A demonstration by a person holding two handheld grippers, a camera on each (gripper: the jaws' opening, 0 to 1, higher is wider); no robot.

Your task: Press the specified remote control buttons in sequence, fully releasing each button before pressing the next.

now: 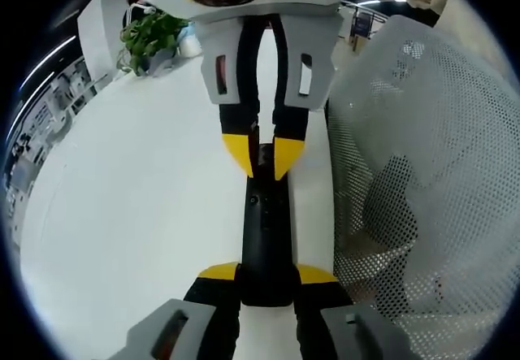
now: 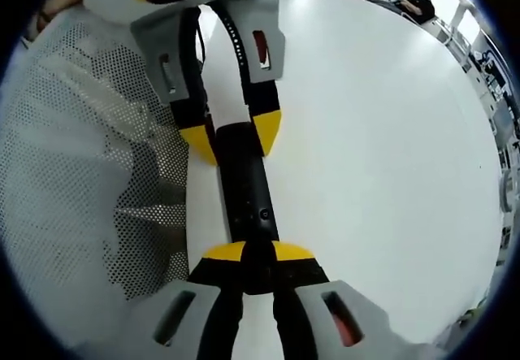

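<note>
A potted plant (image 1: 150,39) stands near the far corner of the white tabletop (image 1: 138,214). The black remote (image 1: 266,238) lies along the tabletop's edge, just beside a white mesh fabric (image 1: 431,173). The left gripper (image 1: 266,277) is clenched around one end of the remote, and the right gripper (image 2: 244,254) is clamped on the opposite end, its yellow tips touching the remote's sides.

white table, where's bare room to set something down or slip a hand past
The white table is bare from the slim black remote control out to the green potted plant. It is crowded along the remote, gripped by the left gripper and right gripper, with the white perforated mesh sheet close beside.
</note>
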